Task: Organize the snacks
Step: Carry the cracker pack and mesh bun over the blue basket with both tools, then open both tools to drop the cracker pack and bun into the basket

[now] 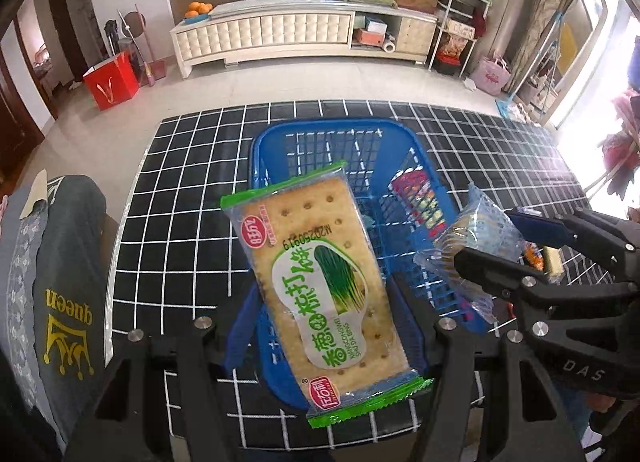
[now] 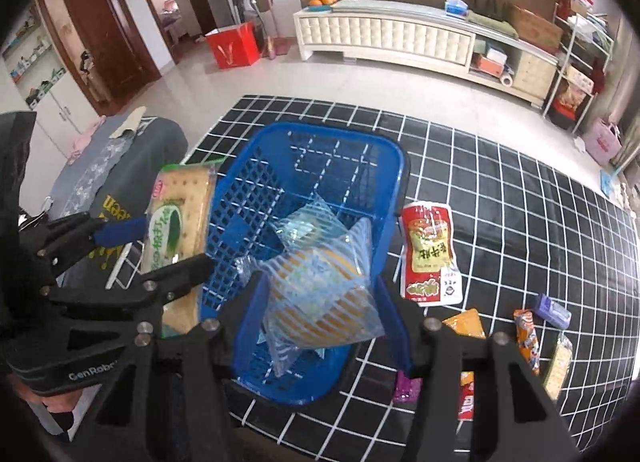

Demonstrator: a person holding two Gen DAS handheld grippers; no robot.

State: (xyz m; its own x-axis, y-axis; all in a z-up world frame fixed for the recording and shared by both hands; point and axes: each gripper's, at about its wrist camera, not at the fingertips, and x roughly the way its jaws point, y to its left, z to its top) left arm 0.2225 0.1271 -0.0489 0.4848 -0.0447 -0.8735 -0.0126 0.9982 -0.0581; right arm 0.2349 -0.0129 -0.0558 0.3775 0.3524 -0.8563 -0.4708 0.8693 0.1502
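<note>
Checkered tabletop [image 2: 500,189], blue basket [image 1: 280,133] at centre. Left tongs [image 1: 320,314] pinching cracker packet [image 1: 320,282] above basket. Right tongs [image 2: 320,302] pinching striped clear packet [image 2: 320,294] over basket. Red pouch [image 2: 430,254] beside basket.

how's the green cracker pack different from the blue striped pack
The green cracker pack is long, flat and rectangular with green ends; the blue striped pack is shorter, puffier and clear with blue stripes. The left gripper holds the first, the right gripper the second. Both hang over the blue basket.
</note>
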